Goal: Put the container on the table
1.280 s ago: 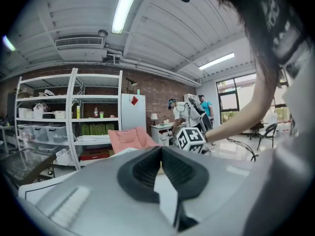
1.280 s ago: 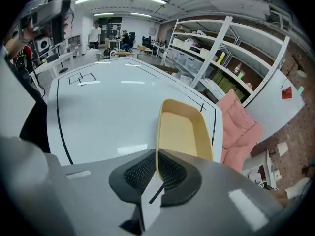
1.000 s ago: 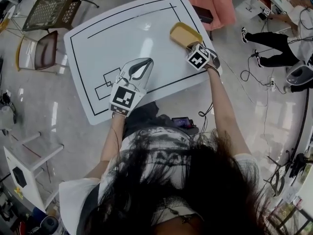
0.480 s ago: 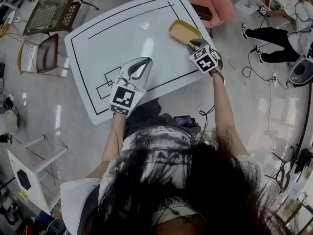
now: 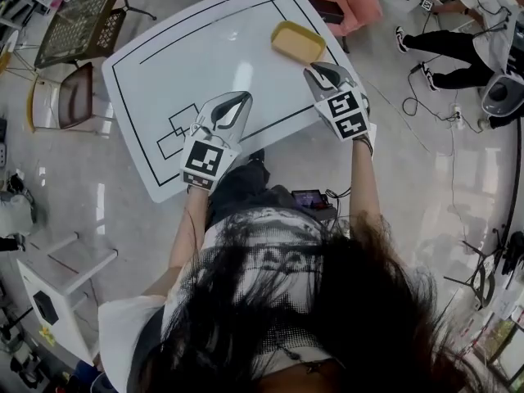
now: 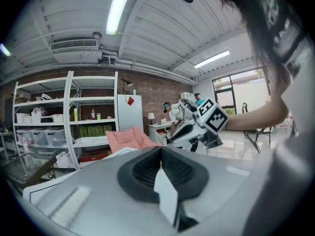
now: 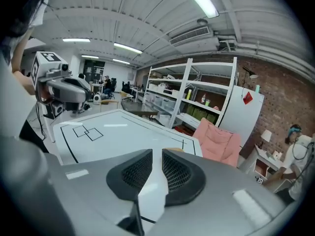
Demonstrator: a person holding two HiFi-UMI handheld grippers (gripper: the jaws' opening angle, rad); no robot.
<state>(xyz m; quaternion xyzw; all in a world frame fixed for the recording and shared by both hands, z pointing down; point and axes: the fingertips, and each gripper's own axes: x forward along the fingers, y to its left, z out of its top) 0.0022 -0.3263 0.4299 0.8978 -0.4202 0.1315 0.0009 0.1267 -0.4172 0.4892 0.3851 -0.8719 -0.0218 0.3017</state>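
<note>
The table (image 5: 205,64) has a smooth, glossy white top which mirrors the lamps. The container (image 5: 298,42) looks like smooth yellow plastic, rather matt. The left gripper (image 5: 241,101) and the right gripper (image 5: 315,72) have matt grey plastic shells; the pads (image 7: 177,173) are black and finely ribbed. The floor (image 5: 426,203) is polished and shiny. The armchair (image 5: 364,6) is of pink cloth.

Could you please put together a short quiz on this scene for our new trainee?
1. True or false: the yellow container rests on the white table.
2. What does the right gripper hold? A: the container. B: nothing. C: a cable.
3. Fill in the blank: the left gripper has its jaws ____.
Key: 1 true; 2 B; 3 together.
</note>
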